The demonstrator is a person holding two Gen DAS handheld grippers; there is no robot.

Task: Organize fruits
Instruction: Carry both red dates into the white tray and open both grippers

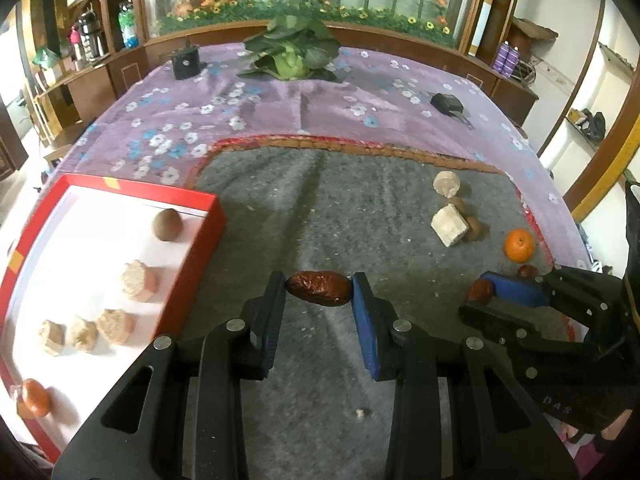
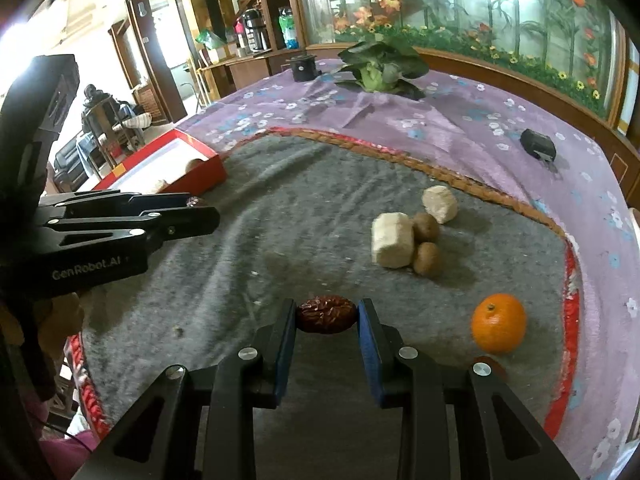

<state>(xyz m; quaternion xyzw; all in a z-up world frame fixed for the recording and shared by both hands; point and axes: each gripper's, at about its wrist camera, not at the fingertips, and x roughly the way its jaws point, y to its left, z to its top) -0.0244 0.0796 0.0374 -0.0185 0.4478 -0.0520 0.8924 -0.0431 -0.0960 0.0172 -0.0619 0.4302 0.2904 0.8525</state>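
Both grippers carry a red date. Closest in the left wrist view, the left gripper (image 1: 319,292) has its jaws drawn in on a dark red date (image 1: 319,293), the pads pressing its two ends so that the fruit's long axis runs straight across from finger to finger, clear of the grey mat (image 1: 320,208) below. The right gripper (image 2: 327,314) is likewise closed narrowly on a second date (image 2: 327,314), also gripped end to end and crosswise. The relation the coming move seems to turn on is the red box (image 1: 208,224): it lies ahead and to the left of the left gripper, near it, while from the right gripper it sits well apart, far ahead-left and beyond the other hand. So the left hand is the nearer one and would likely deliver first. Inside the box, a brown kiwi (image 1: 167,225), several pale chunks (image 1: 138,280) and an orange-red fruit (image 1: 34,398) already rest on the white floor. Still out on the mat, ahead and to the right of the right gripper, are two pale blocks (image 2: 392,245), two kiwis (image 2: 426,258) touching the nearer block, and a mandarin (image 2: 498,323) just beside the right finger. A smaller dark fruit behind that finger is partly hidden.
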